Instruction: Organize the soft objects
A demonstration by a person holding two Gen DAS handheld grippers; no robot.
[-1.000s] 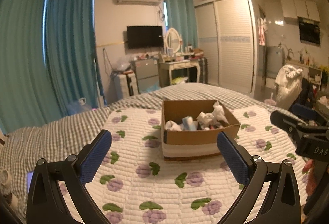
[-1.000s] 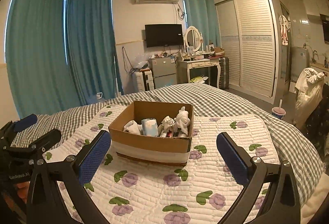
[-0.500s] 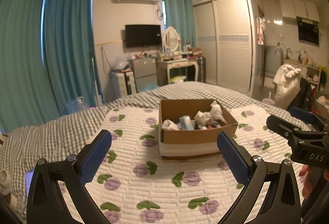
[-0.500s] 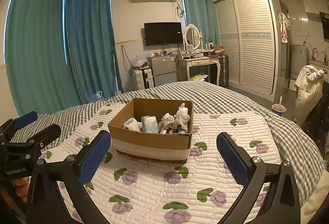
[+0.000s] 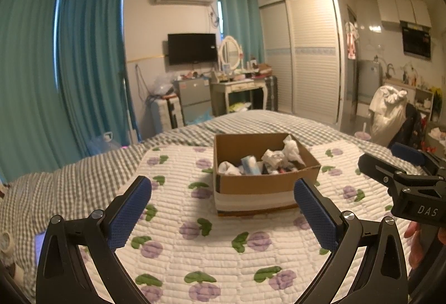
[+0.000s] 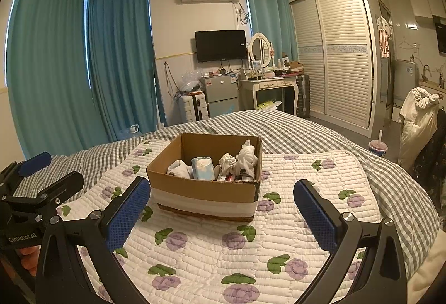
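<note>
An open cardboard box (image 5: pixel 262 184) (image 6: pixel 200 189) stands on a white quilted mat with purple flowers (image 5: pixel 195 234) (image 6: pixel 278 234) on the bed. In it lie white crumpled cloths (image 5: pixel 274 156) (image 6: pixel 246 155), a light blue soft pack (image 6: pixel 203 168) (image 5: pixel 249 164) and other small items. My left gripper (image 5: pixel 223 209) is open and empty, held short of the box. My right gripper (image 6: pixel 221 209) is open and empty, also short of the box. Each gripper shows at the edge of the other's view.
The mat lies on a grey checked bedspread (image 6: pixel 306 131). Teal curtains (image 6: pixel 117 61), a TV (image 6: pixel 220 45), a dressing table (image 6: pixel 267 84), a small fridge (image 6: pixel 221 93) and a white wardrobe (image 6: pixel 340 53) stand beyond the bed. A drink cup (image 6: pixel 377 148) stands at the right.
Both grippers have shifted slightly; the box sits a little further left and higher in the left wrist view. Both stay open and empty.
</note>
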